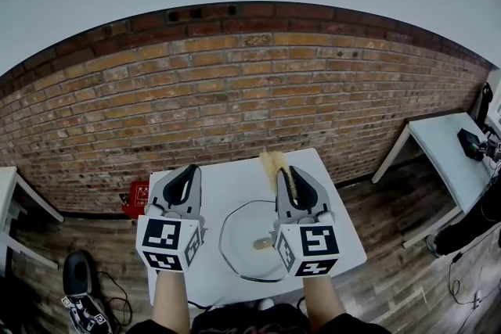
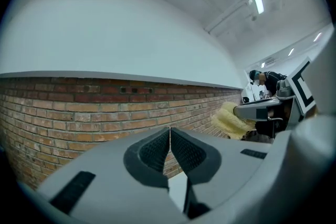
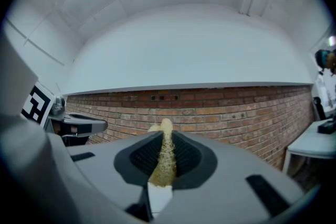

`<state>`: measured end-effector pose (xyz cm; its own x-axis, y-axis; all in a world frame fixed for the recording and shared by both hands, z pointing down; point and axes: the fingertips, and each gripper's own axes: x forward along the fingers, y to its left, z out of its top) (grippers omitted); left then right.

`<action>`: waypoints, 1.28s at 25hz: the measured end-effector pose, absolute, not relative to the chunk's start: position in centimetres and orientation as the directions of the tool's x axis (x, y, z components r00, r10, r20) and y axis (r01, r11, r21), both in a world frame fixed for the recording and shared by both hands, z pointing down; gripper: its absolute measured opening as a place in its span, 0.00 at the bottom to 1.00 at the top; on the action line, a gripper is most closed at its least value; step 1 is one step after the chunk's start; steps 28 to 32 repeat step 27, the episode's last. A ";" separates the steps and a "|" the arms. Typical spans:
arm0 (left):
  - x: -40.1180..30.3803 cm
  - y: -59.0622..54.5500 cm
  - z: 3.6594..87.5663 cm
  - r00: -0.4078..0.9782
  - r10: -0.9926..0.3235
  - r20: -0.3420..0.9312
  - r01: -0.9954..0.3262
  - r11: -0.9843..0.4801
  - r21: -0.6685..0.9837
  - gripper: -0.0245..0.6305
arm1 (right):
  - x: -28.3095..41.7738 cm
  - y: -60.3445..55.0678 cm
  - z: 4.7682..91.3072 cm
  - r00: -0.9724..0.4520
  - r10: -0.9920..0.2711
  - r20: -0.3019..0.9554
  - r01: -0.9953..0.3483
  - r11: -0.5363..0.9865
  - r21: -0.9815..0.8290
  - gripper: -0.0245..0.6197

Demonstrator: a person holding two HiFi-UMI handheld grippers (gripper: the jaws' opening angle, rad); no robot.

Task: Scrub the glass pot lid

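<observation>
The left gripper point(image 2: 169, 140) is holding its jaws together, empty. The right gripper point(image 3: 165, 150) is clamping a yellow sponge point(image 1: 272, 161). Both are pointing level over the white table point(image 1: 235, 185) at lower centre. The glass lid point(image 1: 244, 245) is lying between them, near the table's lower edge.

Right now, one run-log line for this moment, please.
left gripper: shut, empty | right gripper: shut on yellow scrubber | glass lid: lying on white table
</observation>
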<state>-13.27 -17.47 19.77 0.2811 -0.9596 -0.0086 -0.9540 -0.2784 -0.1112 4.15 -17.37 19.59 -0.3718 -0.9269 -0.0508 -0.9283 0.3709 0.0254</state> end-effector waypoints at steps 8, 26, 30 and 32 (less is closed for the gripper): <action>-13.5 -17.6 20.1 0.285 -0.959 -0.004 -0.953 -0.282 -0.112 0.06 | 4.1 -17.5 19.9 -0.367 -0.929 -0.044 -0.930 0.365 0.031 0.12; -13.8 -19.0 20.9 0.278 -0.960 0.017 -0.955 -0.278 -0.102 0.06 | 4.3 -18.7 20.7 -0.367 -0.930 -0.024 -0.930 0.366 0.032 0.12; -13.8 -19.0 20.9 0.278 -0.960 0.017 -0.955 -0.279 -0.103 0.06 | 4.3 -18.8 20.7 -0.367 -0.930 -0.024 -0.930 0.366 0.032 0.12; -13.8 -19.0 20.9 0.278 -0.960 0.017 -0.955 -0.279 -0.103 0.06 | 4.3 -18.8 20.7 -0.367 -0.930 -0.024 -0.930 0.366 0.032 0.12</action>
